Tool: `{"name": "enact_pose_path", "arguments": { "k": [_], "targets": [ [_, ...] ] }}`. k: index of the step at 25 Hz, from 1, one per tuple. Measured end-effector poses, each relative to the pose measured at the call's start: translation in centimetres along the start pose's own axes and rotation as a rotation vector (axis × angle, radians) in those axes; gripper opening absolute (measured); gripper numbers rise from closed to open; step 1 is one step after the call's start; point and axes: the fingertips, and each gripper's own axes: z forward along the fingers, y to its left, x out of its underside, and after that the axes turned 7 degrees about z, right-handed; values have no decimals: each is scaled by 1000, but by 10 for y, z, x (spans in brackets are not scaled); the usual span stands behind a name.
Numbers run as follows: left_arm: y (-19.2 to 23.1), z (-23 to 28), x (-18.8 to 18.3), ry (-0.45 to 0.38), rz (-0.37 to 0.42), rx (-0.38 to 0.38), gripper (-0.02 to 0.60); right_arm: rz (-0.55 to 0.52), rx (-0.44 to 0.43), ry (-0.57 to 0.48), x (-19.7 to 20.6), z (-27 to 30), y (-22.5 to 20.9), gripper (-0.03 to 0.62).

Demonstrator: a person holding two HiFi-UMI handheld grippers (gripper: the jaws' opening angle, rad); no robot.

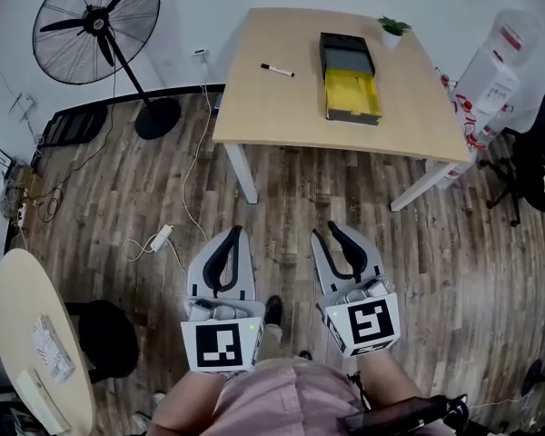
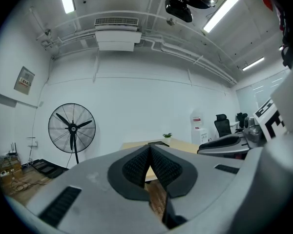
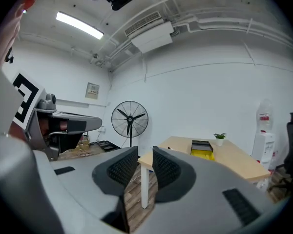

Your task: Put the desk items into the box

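A black box with a yellow inside (image 1: 350, 87) lies on the light wooden desk (image 1: 282, 107), far ahead of me. A black marker (image 1: 277, 70) rests to its left, and a small potted plant (image 1: 393, 30) stands behind it. Both grippers hang low over the wooden floor, well short of the desk and holding nothing. My left gripper (image 1: 237, 232) has its tips together (image 2: 149, 147). My right gripper (image 1: 323, 229) shows a narrow gap between its pads (image 3: 145, 152). In the right gripper view the box (image 3: 201, 150) and plant (image 3: 219, 137) sit on the desk beyond the jaws.
A tall standing fan (image 1: 95, 25) is left of the desk, with cables on the floor near it. A water dispenser (image 1: 490, 80) and a black office chair (image 1: 536, 153) stand at the right. A round table (image 1: 18, 325) is at my near left.
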Motion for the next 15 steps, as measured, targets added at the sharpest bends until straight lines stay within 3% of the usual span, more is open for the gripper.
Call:
{"name": "enact_pose_path", "arguments": {
  "k": [8,15],
  "targets": [
    [61,71,-14,-64,22,35,11,-41,40,-44,-41,84,-8,91],
    [77,111,-23,-91,7,71,11,-58,94,-59,-60,117,-28,86]
  ]
}}
